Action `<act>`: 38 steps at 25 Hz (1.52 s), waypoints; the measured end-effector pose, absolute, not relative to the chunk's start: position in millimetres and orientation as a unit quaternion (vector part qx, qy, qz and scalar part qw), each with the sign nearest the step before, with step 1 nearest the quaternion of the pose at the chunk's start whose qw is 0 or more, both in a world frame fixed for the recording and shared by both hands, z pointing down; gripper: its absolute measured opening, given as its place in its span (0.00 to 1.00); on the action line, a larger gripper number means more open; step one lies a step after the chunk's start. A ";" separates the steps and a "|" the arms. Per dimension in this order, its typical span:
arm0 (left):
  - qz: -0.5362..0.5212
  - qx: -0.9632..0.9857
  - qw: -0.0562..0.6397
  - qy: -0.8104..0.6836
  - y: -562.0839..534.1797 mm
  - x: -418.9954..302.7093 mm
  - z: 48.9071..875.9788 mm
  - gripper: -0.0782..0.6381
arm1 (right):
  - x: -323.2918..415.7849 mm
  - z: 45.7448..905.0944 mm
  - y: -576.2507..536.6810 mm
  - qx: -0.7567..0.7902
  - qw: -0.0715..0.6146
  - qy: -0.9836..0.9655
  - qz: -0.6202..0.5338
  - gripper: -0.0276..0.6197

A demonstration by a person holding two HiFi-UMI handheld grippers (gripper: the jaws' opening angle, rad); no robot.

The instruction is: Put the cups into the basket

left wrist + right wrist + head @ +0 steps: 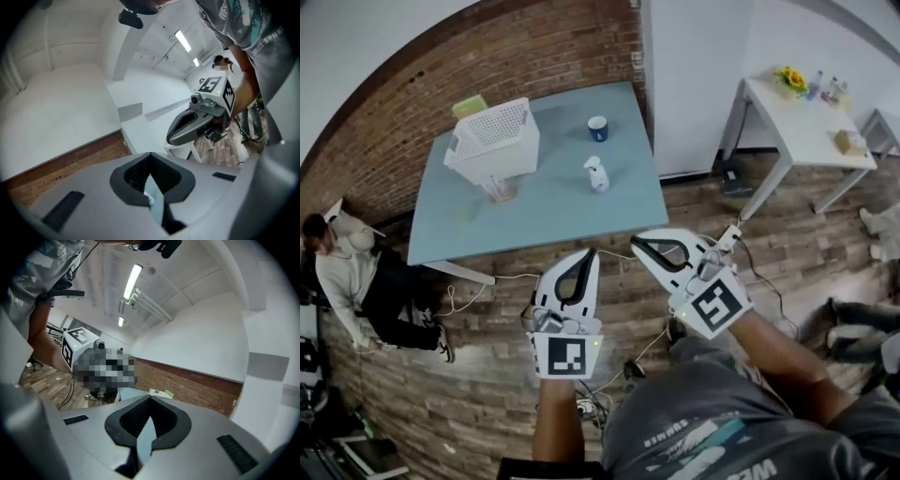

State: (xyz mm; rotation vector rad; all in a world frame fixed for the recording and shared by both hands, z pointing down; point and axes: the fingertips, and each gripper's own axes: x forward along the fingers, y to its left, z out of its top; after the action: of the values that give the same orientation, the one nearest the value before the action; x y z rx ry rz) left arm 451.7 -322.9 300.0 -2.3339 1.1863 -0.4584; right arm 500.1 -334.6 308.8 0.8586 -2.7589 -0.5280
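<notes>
Standing on the light blue tabletop (553,211), well ahead of both grippers, are a dark blue cup (598,128) and a white cup (596,174), beside a white perforated basket (492,141). The left hand-held gripper (588,253) and the right hand-held gripper (635,242) have their jaws closed together, holding nothing.

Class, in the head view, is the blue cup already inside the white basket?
No: the blue cup stands on the table, apart from the white basket.
</notes>
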 end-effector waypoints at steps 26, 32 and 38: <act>-0.206 -0.741 0.215 0.602 -363.9 305.2 268.2 0.10 | 346.9 272.4 -387.0 0.098 0.048 -0.970 -0.216 0.06; -0.215 -0.749 0.218 0.588 -367.2 247.1 269.0 0.10 | 278.7 266.2 -393.9 0.103 0.040 -0.967 -0.229 0.06; -0.207 -0.752 0.222 0.586 -375.9 194.7 262.4 0.10 | 229.0 268.4 -399.3 0.105 0.055 -0.965 -0.233 0.06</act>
State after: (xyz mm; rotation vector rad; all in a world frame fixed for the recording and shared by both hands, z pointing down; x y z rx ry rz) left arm 194.7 -375.9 262.4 -2.0761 1.6182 -0.5713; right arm 229.0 -399.3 268.4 0.3203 -2.9309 -0.7072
